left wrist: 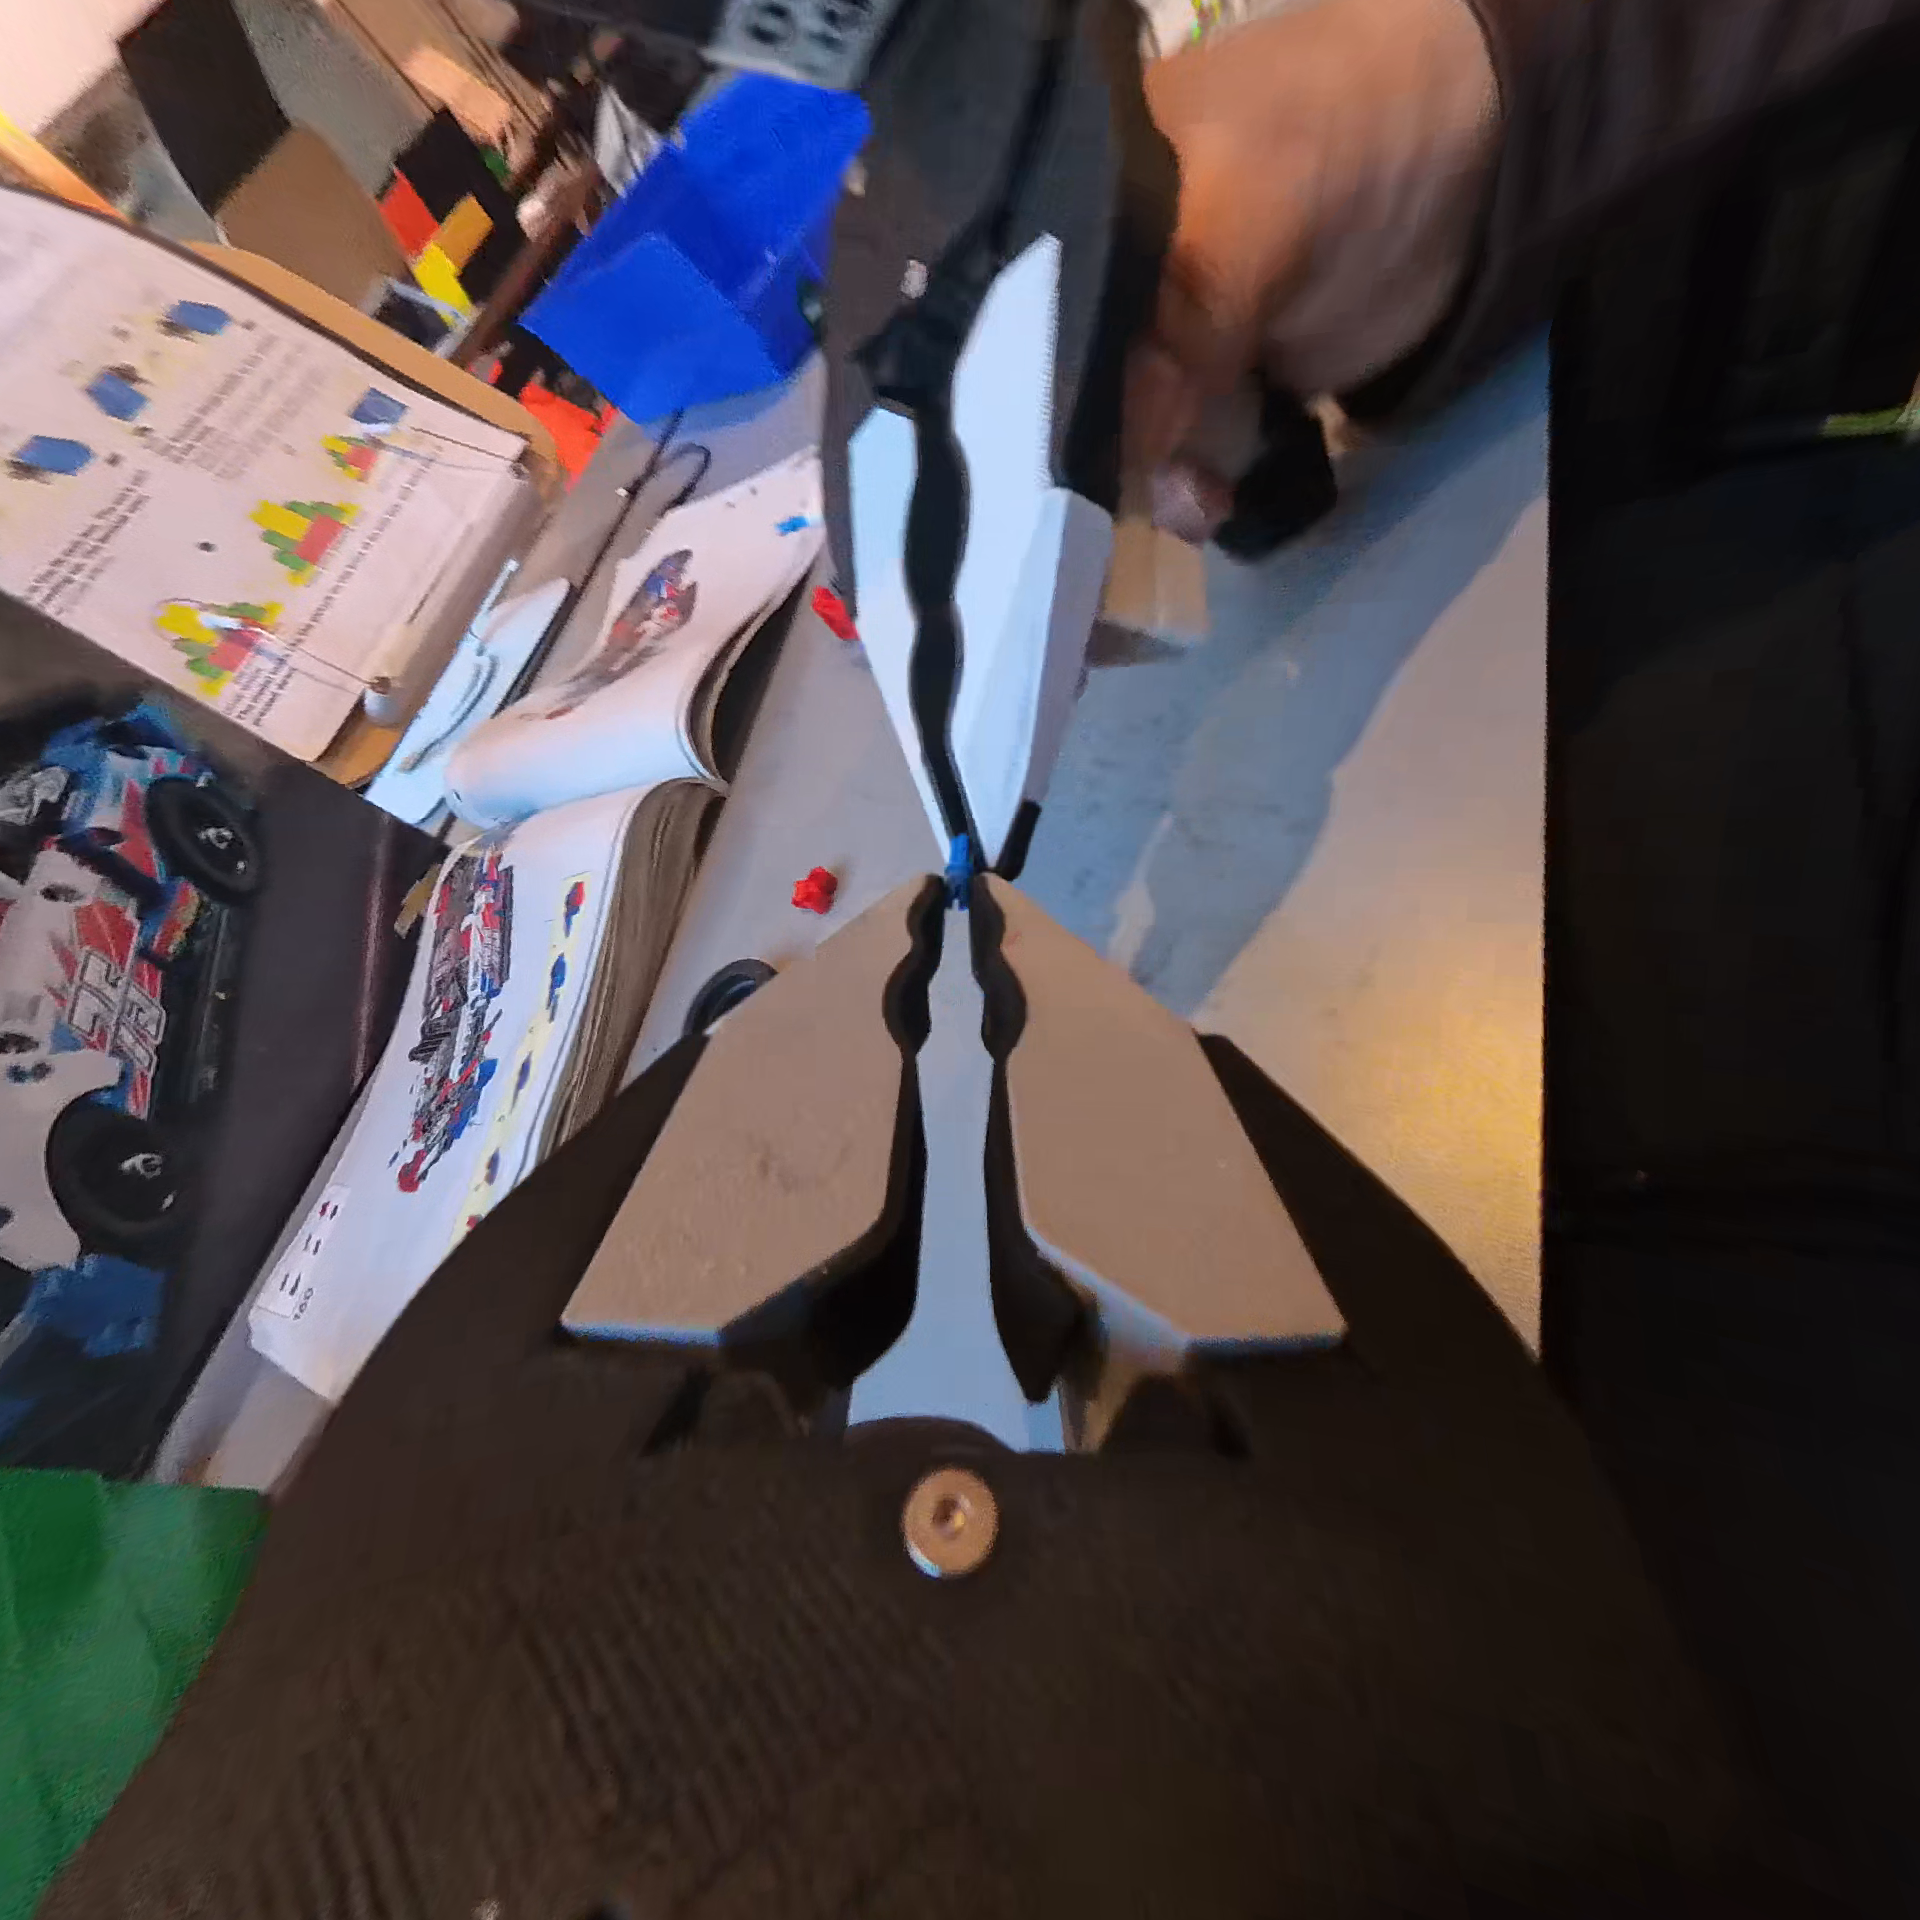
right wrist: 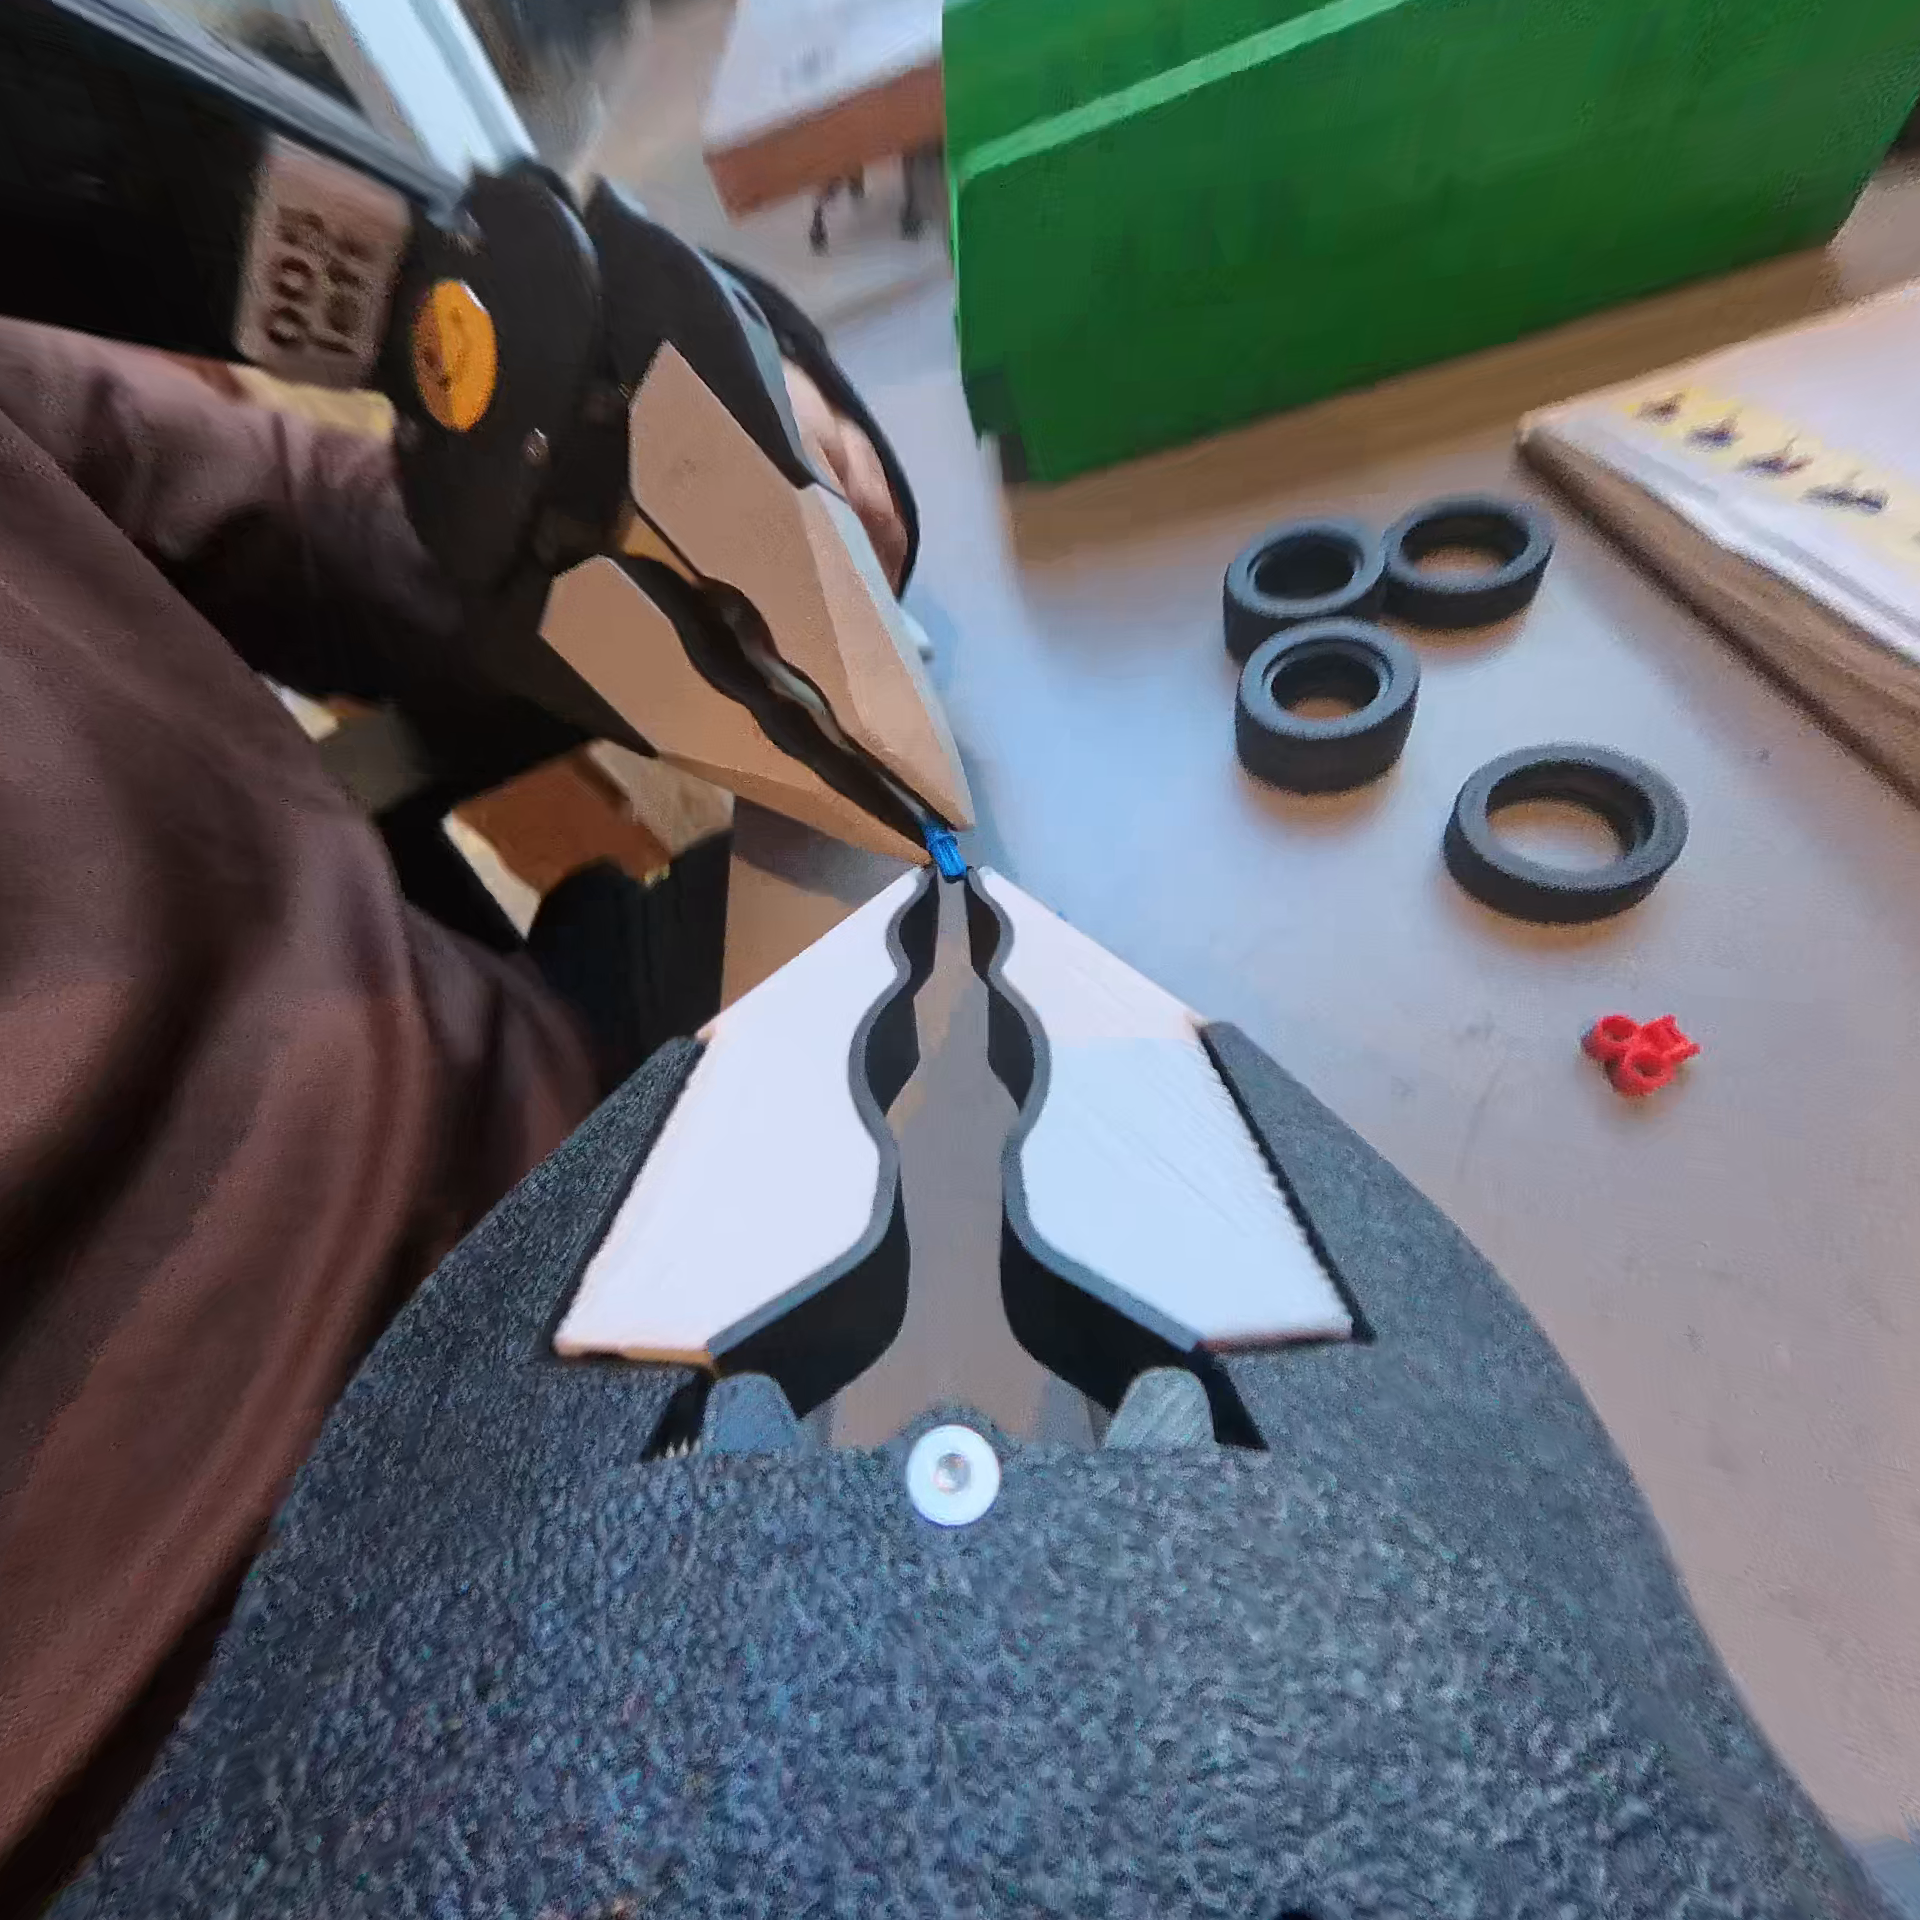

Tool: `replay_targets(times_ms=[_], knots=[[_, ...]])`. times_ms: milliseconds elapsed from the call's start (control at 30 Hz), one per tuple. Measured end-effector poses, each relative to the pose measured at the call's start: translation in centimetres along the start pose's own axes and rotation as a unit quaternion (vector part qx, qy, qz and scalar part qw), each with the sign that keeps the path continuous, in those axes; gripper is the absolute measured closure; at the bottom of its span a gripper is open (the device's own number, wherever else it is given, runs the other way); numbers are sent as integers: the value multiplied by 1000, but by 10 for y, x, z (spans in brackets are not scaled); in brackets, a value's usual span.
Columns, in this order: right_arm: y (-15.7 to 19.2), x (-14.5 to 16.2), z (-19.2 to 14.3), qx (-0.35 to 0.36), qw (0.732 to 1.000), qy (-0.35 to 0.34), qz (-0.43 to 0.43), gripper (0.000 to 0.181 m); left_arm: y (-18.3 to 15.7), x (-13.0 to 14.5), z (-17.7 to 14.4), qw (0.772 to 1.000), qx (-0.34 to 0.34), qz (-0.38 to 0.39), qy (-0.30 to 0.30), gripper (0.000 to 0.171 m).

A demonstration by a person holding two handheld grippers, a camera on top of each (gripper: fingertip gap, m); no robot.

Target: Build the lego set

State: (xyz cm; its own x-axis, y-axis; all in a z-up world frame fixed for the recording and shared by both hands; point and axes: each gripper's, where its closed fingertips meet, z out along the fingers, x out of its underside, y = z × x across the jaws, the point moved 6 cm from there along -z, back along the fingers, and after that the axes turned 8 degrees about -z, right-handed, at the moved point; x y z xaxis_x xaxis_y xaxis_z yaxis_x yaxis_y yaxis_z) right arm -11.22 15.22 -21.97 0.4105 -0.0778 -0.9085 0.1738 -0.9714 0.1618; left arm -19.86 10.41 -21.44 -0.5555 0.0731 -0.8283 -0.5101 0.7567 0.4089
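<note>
A small blue pin point(left wrist: 958, 868) hangs above the grey table point(left wrist: 1351, 935), between two grippers that meet tip to tip. My left gripper point(left wrist: 956, 896) is shut on its near end. In the left wrist view, my right gripper point(left wrist: 982, 840) comes down from the top with white fingers point(left wrist: 997, 623) and grips the far end. In the right wrist view, my right gripper point(right wrist: 948, 875) pinches the pin point(right wrist: 943, 850) at its tips. My left gripper point(right wrist: 940, 824) reaches in from the upper left with tan fingers point(right wrist: 790, 623) closed on the pin's other end.
Several black tyres point(right wrist: 1325, 701) and a red piece point(right wrist: 1640, 1049) lie on the table to the right. A green box point(right wrist: 1403, 208) stands behind them. An open instruction booklet point(left wrist: 499, 1039), two red pieces point(left wrist: 814, 890), a blue bin point(left wrist: 707, 260) and the set's box point(left wrist: 104, 935) are at the left. My two grippers' fingertips are within a few centimetres of each other. The red piece point(right wrist: 1640, 1049) lies around 12 cm away from my right fingertips. It turns up in the left wrist view point(left wrist: 814, 889) as well.
</note>
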Motion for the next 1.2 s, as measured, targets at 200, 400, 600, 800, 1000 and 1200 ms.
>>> replay_targets(times_ms=[200,400,600,800,1000,1200], knots=[[-9,-14,-10,51,994,-98,-26,169,21,6,-8,995,6,-69,-75,169],[-20,-5,-12,104,987,-76,-93,157,47,24,-5,991,-29,-112,-67,169],[-33,-7,-7,96,989,-75,-87,158,61,28,-7,982,-37,-167,-78,169],[-34,-10,-9,66,989,-97,-85,175,56,30,-2,985,-30,-158,-66,169],[-32,-9,-7,83,987,-88,-101,181,50,27,-2,987,-27,-144,-65,169],[-30,-8,-8,74,990,-89,-82,181,47,20,-8,987,-30,-128,-93,169]])
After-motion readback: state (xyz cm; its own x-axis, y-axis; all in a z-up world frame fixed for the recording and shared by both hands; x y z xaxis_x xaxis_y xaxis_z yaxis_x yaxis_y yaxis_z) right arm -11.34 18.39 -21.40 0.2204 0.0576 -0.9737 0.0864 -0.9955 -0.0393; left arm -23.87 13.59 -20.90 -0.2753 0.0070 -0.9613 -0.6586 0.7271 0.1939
